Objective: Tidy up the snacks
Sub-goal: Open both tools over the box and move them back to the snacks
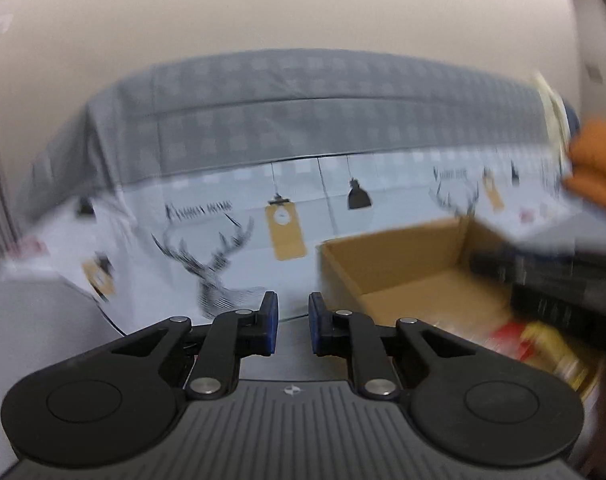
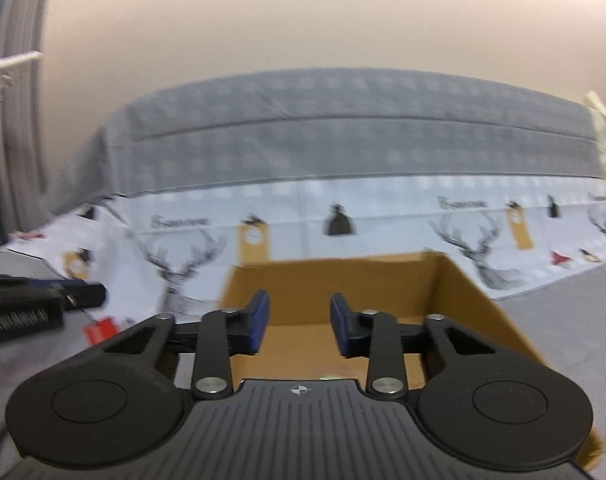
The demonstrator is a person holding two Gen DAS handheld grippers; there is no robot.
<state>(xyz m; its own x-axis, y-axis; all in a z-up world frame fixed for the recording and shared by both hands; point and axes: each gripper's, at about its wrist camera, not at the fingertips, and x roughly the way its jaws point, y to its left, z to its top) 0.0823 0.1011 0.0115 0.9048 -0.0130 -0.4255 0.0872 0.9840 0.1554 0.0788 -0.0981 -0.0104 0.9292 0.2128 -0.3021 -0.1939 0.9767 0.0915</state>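
An open cardboard box (image 1: 403, 276) stands on the grey surface, to the right in the left wrist view and straight ahead in the right wrist view, box (image 2: 343, 280). Its far half looks bare. Blurred red and yellow snack packets (image 1: 543, 344) lie at its near right. My left gripper (image 1: 293, 308) is open just left of the box, with nothing between its blue pads. My right gripper (image 2: 299, 308) is open above the box's near part, also with nothing in it. A small red packet (image 2: 99, 328) lies left of the box.
A bed with a grey checked cover (image 2: 323, 140) and a deer-print sheet (image 1: 223, 248) runs behind the box. An orange-gloved hand (image 1: 599, 160) and the other tool's dark body (image 1: 551, 276) blur the right edge. The left tool's dark body (image 2: 19, 312) shows at left.
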